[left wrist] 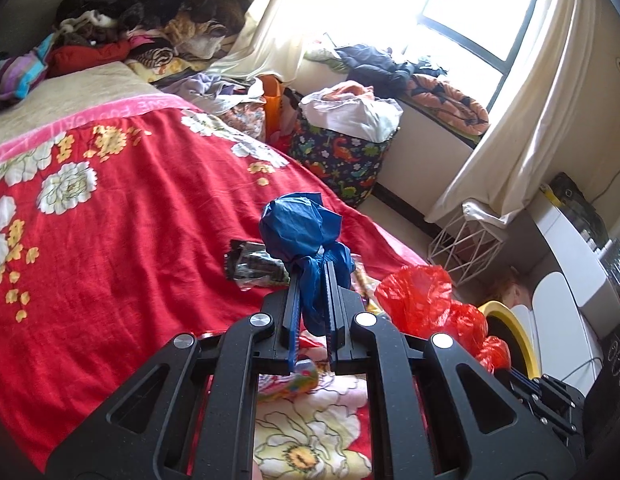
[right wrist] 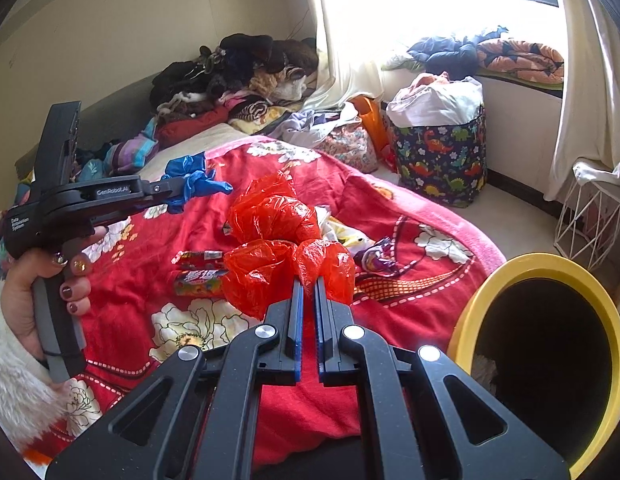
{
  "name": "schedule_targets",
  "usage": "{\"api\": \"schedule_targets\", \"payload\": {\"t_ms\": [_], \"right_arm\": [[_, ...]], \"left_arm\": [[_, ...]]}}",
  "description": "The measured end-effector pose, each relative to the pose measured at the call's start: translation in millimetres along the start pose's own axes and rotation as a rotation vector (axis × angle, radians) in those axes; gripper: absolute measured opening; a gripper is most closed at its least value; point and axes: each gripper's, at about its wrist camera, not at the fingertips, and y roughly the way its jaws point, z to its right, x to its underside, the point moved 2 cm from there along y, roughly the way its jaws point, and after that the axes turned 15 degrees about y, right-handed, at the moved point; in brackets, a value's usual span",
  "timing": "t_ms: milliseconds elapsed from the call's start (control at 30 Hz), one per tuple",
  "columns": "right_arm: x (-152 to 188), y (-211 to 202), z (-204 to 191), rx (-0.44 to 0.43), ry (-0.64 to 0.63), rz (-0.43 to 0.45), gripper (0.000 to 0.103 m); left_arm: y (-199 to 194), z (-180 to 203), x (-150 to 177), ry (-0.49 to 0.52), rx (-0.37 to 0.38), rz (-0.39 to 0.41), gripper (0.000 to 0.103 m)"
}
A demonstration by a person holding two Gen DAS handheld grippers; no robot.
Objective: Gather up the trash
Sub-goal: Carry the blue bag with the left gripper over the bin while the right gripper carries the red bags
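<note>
My left gripper (left wrist: 312,266) is shut on a crumpled blue plastic bag (left wrist: 299,226) and holds it above the red floral bedspread (left wrist: 129,220); it also shows in the right wrist view (right wrist: 169,189) with the blue bag (right wrist: 189,178). My right gripper (right wrist: 307,280) is shut on a red plastic bag (right wrist: 277,240), which also shows in the left wrist view (left wrist: 426,300). A yellow-rimmed bin (right wrist: 550,356) stands beside the bed at right. Candy wrappers (right wrist: 197,276) and a purple wrapper (right wrist: 380,260) lie on the bedspread. A black wrapper (left wrist: 253,266) lies beyond the blue bag.
A clothes pile (right wrist: 237,76) sits at the head of the bed. A dinosaur-print hamper (right wrist: 442,152) full of laundry stands by the window ledge. A white wire basket (right wrist: 590,224) stands under the curtain. White furniture (left wrist: 570,280) is at the right.
</note>
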Motion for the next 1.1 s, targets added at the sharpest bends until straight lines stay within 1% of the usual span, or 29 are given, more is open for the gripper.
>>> {"api": "schedule_targets", "payload": {"t_ms": [533, 1100], "right_arm": [[-11.4, -22.8, 16.9, 0.036, 0.037, 0.074, 0.005], [-16.8, -46.2, 35.4, 0.069, 0.076, 0.13, 0.005]], "left_arm": [[-15.1, 30.7, -8.9, 0.066, 0.045, 0.036, 0.006], [-22.2, 65.5, -10.5, 0.132, 0.101, 0.041, 0.006]]}}
